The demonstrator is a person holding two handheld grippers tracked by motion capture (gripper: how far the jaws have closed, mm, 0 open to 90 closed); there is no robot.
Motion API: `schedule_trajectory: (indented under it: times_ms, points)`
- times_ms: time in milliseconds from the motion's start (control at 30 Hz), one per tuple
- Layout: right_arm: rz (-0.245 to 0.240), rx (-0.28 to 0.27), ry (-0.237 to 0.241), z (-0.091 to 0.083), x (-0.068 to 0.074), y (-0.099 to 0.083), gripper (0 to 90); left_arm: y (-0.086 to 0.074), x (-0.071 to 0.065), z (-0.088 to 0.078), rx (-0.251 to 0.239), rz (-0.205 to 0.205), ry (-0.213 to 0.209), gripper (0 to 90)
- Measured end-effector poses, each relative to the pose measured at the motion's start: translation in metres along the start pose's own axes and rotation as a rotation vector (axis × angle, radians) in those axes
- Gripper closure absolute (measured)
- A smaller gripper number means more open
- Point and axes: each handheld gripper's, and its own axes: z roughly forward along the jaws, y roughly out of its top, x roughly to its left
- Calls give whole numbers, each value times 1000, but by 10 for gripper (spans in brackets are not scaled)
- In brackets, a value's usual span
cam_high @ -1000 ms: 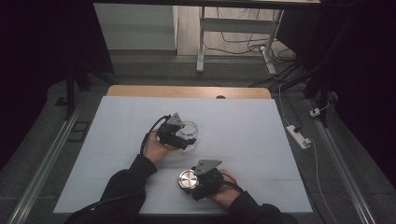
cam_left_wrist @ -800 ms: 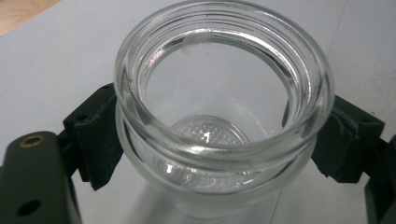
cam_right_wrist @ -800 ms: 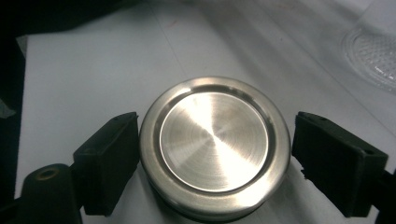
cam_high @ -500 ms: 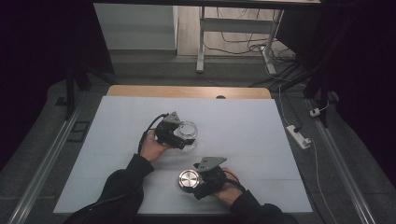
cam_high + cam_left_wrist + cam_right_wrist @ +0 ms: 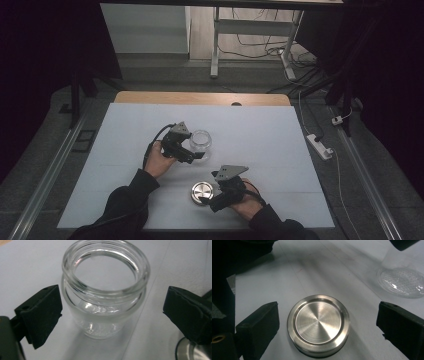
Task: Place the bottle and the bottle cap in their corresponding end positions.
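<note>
jar (image 5: 105,297): upright, mid-worktop (image 5: 280,150), lid off | lid (image 5: 318,322): flat near front edge | left claw (image 5: 192,152), right claw (image 5: 207,200): just opened wide, nothing gripped | risk: retreating pad clips jar, tips it; lid slides.

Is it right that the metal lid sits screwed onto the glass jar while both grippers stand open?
No. The metal lid lies flat on the table, apart from the open glass jar, as the high view shows. Both the left gripper and right gripper do stand open.
</note>
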Motion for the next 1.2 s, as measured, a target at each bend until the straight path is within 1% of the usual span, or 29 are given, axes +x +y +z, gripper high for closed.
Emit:
schedule_trajectory:
  times_ms: [133, 233, 367, 433, 467, 500, 633, 767, 833, 867, 933, 1000, 1100, 1200]
  points:
    - [13, -6, 0, -2, -1, 1, 47, 0, -3, -4, -3, -1, 4, 25]
    - [18, 2, -2, -2, -1, 0, 47, 0, -4, -6, -15, -13, -3, 27]
    - [25, 9, -19, -2, -1, 0, 47, -1, -6, -9, -6, -16, 5, 34]
    - [30, 10, -25, -2, -2, 0, 47, -1, -7, -10, 0, -9, 9, 37]
    - [32, 12, -27, -2, -2, 0, 47, -1, -8, -11, -5, -13, 10, 38]
    - [34, 17, -31, -2, -2, 0, 47, -1, -8, -13, -3, -8, 13, 39]
    - [44, 19, -37, -3, -3, 0, 47, -1, -9, -21, -33, -22, 6, 45]
    - [62, -7, -33, -7, -4, 1, 47, -1, -8, -33, -69, -57, -18, 53]
    - [66, -18, -32, -10, -4, 3, 47, -1, -10, -37, -83, -59, -41, 51]
    - [63, -23, -31, -11, -4, 3, 47, -1, -11, -39, -84, -58, -44, 51]
    - [65, -29, -37, -14, -5, 4, 47, -1, -15, -41, -74, -40, -26, 50]
    - [71, -34, -38, -18, -7, 4, 43, -1, -18, -43, -65, -25, -16, 47]
    - [85, -47, -39, -25, -9, 4, 39, -4, -23, -46, -55, -22, -17, 43]
    - [99, -62, -41, -32, -10, 4, 38, -9, -26, -50, -53, -28, -17, 38]
